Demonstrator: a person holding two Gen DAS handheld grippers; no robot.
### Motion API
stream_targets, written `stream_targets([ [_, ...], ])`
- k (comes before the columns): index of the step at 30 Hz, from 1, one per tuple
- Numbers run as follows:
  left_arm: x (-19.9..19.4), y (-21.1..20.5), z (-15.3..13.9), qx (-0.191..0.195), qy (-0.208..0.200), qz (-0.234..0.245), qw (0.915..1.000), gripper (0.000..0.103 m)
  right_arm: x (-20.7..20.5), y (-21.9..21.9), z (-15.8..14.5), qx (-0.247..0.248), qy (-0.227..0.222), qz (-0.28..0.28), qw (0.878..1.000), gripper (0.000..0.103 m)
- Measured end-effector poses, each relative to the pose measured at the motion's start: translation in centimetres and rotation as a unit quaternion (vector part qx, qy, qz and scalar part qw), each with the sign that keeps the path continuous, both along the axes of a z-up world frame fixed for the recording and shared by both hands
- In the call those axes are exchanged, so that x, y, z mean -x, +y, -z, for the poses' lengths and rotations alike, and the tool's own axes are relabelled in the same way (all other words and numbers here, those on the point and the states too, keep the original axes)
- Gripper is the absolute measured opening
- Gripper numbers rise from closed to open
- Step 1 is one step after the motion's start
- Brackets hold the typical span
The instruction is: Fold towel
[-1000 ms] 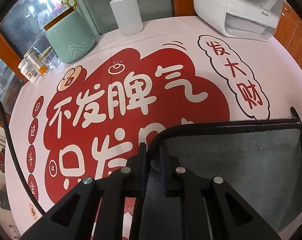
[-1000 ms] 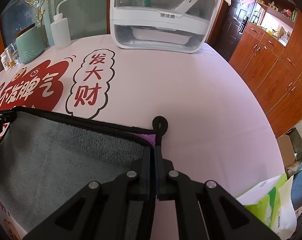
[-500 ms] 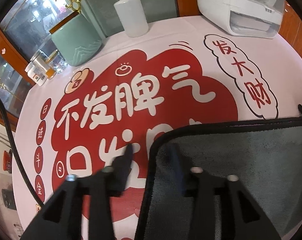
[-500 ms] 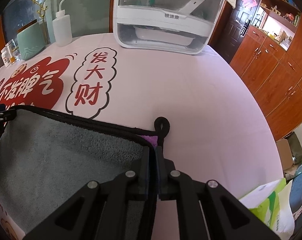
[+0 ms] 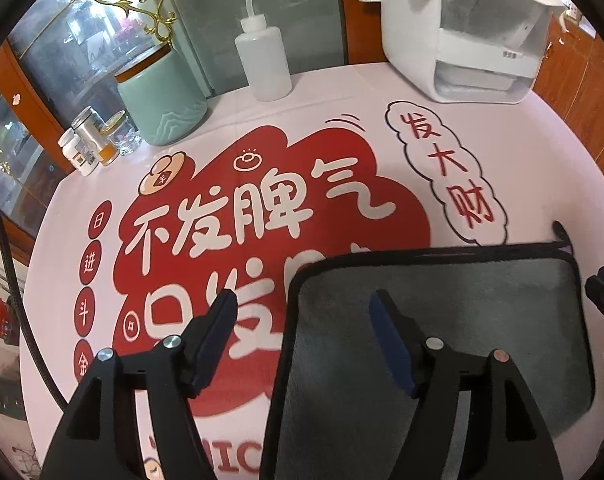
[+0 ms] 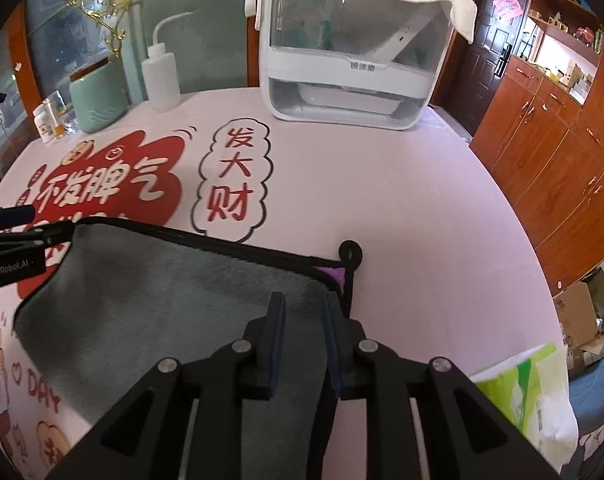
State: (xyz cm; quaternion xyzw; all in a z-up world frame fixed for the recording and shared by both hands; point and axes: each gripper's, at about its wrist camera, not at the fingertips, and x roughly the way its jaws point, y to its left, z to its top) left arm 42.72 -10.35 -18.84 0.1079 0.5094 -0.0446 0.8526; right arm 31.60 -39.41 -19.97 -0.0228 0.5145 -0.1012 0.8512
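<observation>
2 pairs of tongs have both let go within the last second. On the left, the left tongs (image 5: 302, 312), which were pinched on the near-left corner of the grey towel (image 5: 462, 320) a second ago, now stand wide apart, 1 finger over the red print of the desk (image 5: 542, 152) and the other over the cloth, touching nothing that I can see. The towel lies flat on the desk in a doubled rectangle, its black hem running along the far edge and its hanging loop (image 6: 350, 251) poking out at the far right corner. On the right, the right tongs (image 6: 302, 312) were still shut on that corner half a second ago; now there is a clear gap between the pads, parted just above the cloth beside the purple tag (image 6: 334, 276). To my eye 1 fold has been laid down and released, so the next grip would be for a 2nd fold, if any is wanted
</observation>
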Motion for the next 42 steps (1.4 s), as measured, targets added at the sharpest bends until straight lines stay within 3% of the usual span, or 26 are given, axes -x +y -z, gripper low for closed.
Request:
stream_targets([
  [5,2.2,0.2,-1.8,0.009,-0.013,-0.009,0.9998,0.079,1.5,0.6,-1.6,-0.018,-0.01,0.003,1.0,0.02],
  [11,5.7,0.9,-4.1,0.032,-0.017,-0.019,0.9992,0.079,4.3,1.7,-3.4,-0.034,-0.017,-0.009,0.999,0.02],
  [22,15.9,2.7,-10.4,0.068,-0.044,-0.052,0.9953,0.086,11.7,3.7,-8.7,-0.075,-0.045,-0.026,0.996,0.021],
  [26,20.8,3.4,-12.7,0.08,-0.053,-0.062,0.9934,0.089,15.1,4.6,-11.1,-0.081,-0.063,-0.03,0.994,0.048],
  [31,26.8,4.2,-15.3,0.088,-0.071,-0.07,0.9911,0.102,19.4,6.3,-13.7,-0.084,-0.079,-0.049,0.992,0.053],
  [42,36.8,6.1,-18.5,0.095,-0.078,-0.092,0.9881,0.103,26.7,9.8,-17.7,-0.096,-0.101,-0.073,0.987,0.078],
])
